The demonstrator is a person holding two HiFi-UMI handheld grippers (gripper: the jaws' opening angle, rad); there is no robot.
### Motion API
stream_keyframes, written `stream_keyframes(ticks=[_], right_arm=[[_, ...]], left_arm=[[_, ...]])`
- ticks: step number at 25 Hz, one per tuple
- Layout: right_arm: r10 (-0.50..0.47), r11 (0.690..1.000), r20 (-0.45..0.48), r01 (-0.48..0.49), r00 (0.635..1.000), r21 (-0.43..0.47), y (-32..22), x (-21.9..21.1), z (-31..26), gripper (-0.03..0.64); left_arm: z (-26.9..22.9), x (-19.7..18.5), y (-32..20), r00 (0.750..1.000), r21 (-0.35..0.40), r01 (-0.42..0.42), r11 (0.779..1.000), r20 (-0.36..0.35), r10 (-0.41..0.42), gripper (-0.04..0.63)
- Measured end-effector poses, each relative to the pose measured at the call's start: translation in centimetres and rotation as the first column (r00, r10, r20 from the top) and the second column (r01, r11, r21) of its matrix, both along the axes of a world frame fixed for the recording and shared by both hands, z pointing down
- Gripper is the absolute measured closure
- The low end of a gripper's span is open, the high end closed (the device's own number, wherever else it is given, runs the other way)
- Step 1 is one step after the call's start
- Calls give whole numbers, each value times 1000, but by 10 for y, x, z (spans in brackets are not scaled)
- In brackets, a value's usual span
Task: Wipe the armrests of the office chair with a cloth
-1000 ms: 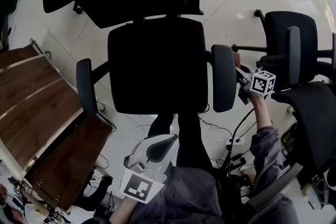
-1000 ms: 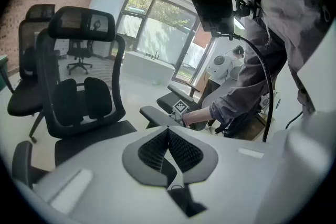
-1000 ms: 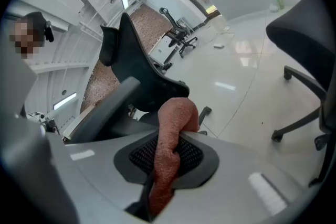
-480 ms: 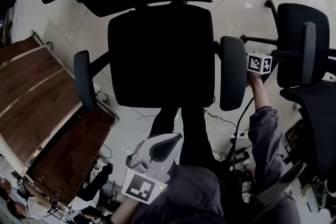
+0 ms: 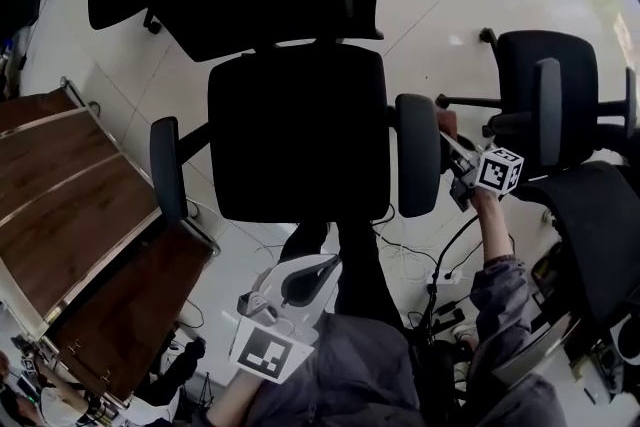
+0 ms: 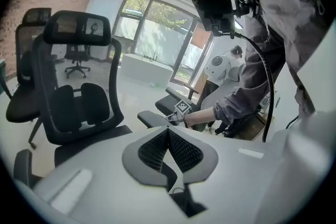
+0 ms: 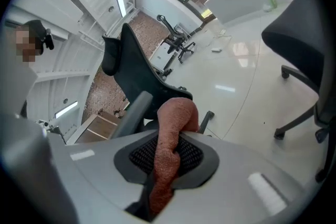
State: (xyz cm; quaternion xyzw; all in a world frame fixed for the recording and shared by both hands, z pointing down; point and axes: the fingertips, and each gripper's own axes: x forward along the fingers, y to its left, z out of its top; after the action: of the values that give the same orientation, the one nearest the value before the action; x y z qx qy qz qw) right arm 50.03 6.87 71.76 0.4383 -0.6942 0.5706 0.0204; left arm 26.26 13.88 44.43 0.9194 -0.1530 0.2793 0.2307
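Currently right tool (image 5: 452, 153) pinches the cloth (image 7: 172, 134), which sits just beside the chair's right armrest (image 5: 418, 155). Left tool (image 6: 169, 150) jaws pressed together, empty.

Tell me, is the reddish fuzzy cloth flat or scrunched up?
Scrunched up: the reddish fuzzy cloth is a narrow roll pinched in the right tool.
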Motion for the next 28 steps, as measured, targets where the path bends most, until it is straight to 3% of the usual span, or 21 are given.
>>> stream_keyframes(ticks=[4, 8, 17, 22, 28], right_arm=[[7, 999, 10, -8, 1000, 48, 7, 6, -33, 561], [-7, 999, 12, 6, 1000, 49, 5, 1, -22, 561], [-49, 989, -22, 45, 999, -141, -8, -20, 101, 561], [-121, 974, -166, 85, 979, -210, -17, -13, 133, 561], [-60, 991, -64, 52, 996, -121, -14, -16, 83, 561]], left_arm=[[-11, -1, -1, 1000, 17, 9, 1000, -13, -9, 580], [-8, -6, 0, 1000, 14, 21, 1000, -7, -21, 580], [16, -19, 11, 998, -49, 51, 997, 47, -49, 580], [30, -25, 12, 996, -54, 60, 997, 62, -57, 580], [17, -20, 12, 998, -30, 33, 999, 54, -31, 580]])
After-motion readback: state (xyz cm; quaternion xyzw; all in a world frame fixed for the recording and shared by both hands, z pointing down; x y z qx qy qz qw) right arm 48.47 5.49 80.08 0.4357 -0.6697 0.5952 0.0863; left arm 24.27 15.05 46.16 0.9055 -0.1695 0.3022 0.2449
